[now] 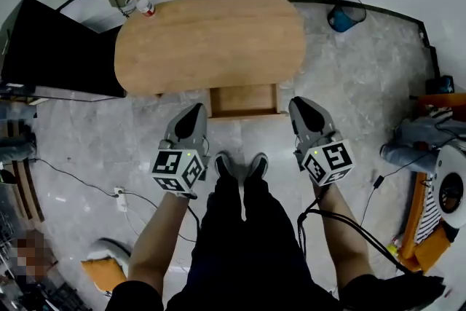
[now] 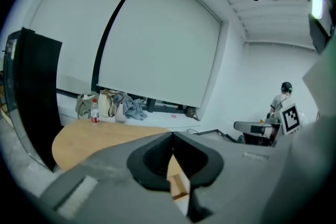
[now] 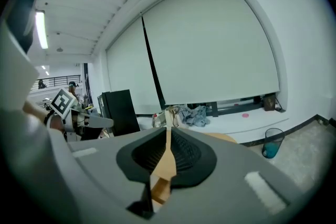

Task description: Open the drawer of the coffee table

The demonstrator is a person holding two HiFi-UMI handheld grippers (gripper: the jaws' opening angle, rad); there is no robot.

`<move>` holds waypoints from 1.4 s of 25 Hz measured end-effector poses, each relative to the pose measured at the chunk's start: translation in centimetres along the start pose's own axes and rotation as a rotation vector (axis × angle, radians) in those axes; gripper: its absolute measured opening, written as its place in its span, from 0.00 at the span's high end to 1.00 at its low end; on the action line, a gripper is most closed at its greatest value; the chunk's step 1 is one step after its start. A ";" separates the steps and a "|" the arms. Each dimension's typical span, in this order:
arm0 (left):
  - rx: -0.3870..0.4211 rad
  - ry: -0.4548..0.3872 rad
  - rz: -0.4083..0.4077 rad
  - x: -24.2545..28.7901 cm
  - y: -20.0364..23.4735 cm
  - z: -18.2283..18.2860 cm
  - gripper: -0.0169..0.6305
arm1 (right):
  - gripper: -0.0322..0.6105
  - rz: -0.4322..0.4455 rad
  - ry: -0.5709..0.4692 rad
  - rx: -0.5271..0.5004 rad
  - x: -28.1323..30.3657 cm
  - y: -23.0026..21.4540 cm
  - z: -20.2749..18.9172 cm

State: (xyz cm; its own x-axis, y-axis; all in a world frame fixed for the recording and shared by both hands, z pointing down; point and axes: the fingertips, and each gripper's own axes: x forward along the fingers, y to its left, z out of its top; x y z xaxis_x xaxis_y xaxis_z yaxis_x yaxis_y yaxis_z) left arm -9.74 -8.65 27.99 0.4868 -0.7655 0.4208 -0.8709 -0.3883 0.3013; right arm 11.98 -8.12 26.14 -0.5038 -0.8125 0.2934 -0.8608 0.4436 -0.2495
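The coffee table (image 1: 211,40) stands just beyond my shoes, a long oval top of light, honey-coloured wood with rounded ends. Its drawer (image 1: 244,100) sticks out from the middle of the near long side, a shallow box of the same wood, with its bottom board showing between slim side walls. I hold my left gripper (image 1: 198,109) near the drawer's left corner with its jaws closed together on nothing. My right gripper (image 1: 298,104) is near the right corner, its jaws a thin slit apart and empty. Each marker cube (image 1: 177,171) carries black-and-white square patterns. On the table's far left end stands a bottle (image 1: 145,7) with a red label, its print too small to read.
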 end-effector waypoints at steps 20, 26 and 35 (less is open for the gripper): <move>0.312 -0.412 -0.049 -11.7 -10.5 24.1 0.97 | 0.95 -0.011 -0.360 -0.156 -6.2 7.9 23.8; 0.381 -0.501 -0.106 -13.6 -12.7 29.1 0.97 | 0.95 -0.015 -0.435 -0.246 -8.1 9.7 28.3; 0.502 -0.550 -0.112 -15.4 -13.8 30.5 0.97 | 0.95 -0.033 -0.449 -0.316 -9.2 12.2 30.3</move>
State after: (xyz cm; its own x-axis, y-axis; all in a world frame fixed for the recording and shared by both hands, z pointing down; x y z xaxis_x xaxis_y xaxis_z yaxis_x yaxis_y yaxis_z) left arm -7.27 -7.18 -8.69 0.5849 -0.8026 -0.1170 -0.8084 -0.5652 -0.1643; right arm 8.36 -6.72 -7.57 -0.4554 -0.8786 -0.1440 -0.8902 0.4512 0.0631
